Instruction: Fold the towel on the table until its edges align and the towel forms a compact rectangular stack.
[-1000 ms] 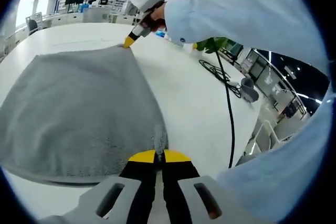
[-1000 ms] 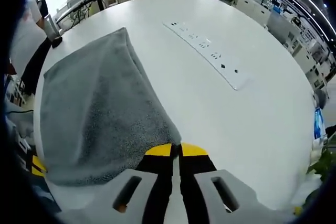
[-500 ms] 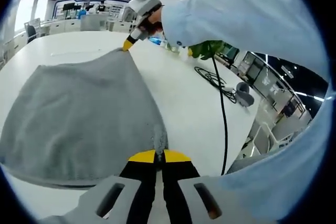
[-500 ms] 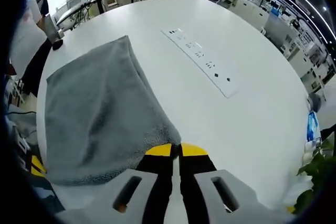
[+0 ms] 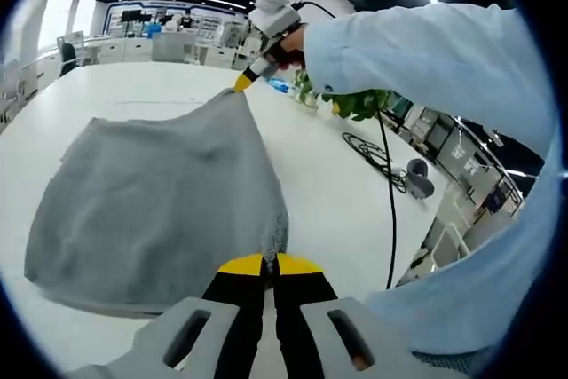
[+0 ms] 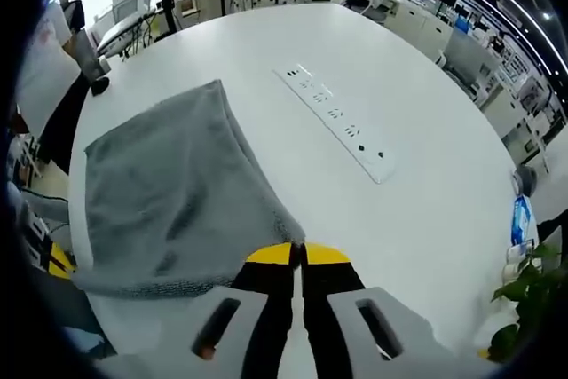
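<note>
So both grippers had a corner each. The left gripper (image 5: 270, 265) was clamped down on the near corner of the grey towel (image 5: 160, 193), and the right gripper (image 6: 296, 255) was pinching the corner at the other end of that same edge, jaws closed tight on the cloth. In the left gripper view the right gripper (image 5: 241, 82) showed up far along that edge with the person's sleeve (image 5: 426, 51) reaching over. The towel hung lifted along that held edge, the rest sagging down onto the white surface (image 6: 426, 184).

What could've gone wrong, imo: each grip looked like a tiny bite of fabric right at the tips, so a quick swing might've pulled a corner free. If one hand travelled further than the other, the edges would've landed skewed. The limp middle could also have bunched under itself.

The surface was a big round white top with a long power strip (image 6: 335, 120) set into it, well apart from the towel. A black cable (image 5: 383, 166) trailed near the rim by a green plant (image 5: 355, 99). Around it was an open office with desks and chairs.
</note>
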A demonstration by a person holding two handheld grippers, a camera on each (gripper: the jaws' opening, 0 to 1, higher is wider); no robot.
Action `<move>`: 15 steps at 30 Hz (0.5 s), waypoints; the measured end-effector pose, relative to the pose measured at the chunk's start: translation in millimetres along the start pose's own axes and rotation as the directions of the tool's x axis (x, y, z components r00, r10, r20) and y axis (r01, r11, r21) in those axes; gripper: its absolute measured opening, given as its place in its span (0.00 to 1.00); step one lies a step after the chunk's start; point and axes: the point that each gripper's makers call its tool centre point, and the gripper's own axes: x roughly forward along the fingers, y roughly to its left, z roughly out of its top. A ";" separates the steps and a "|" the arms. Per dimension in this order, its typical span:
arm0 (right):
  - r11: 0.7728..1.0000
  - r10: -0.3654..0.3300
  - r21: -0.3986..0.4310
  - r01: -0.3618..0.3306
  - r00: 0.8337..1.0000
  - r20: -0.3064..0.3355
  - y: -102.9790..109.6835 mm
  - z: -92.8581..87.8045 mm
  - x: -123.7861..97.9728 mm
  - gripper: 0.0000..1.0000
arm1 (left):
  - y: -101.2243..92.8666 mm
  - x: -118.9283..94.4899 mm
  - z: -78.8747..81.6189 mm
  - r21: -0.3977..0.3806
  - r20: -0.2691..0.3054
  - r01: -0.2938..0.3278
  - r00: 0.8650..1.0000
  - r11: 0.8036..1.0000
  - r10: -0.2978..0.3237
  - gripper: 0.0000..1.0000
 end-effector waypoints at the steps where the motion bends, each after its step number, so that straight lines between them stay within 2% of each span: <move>1: 1.000 -0.001 -0.001 0.001 1.000 0.002 -0.3 2.6 0.0 0.00 | 1.6 -2.7 2.4 -0.002 0.003 -0.004 1.000 1.000 0.004 0.02; 4: 1.000 -0.006 -0.013 0.006 1.000 0.005 3.9 10.8 -1.7 0.00 | 11.7 -12.4 10.7 -0.019 0.026 -0.019 0.999 1.000 0.020 0.02; 9: 1.000 -0.013 -0.028 0.013 1.000 0.022 7.3 28.4 -3.4 0.00 | 21.4 -25.8 19.7 -0.004 0.046 -0.041 0.998 0.999 0.041 0.02; 15: 0.998 -0.017 -0.058 0.020 0.999 0.047 22.4 53.5 -11.4 0.00 | 37.8 -40.2 27.7 -0.023 0.076 -0.061 0.995 0.998 0.062 0.02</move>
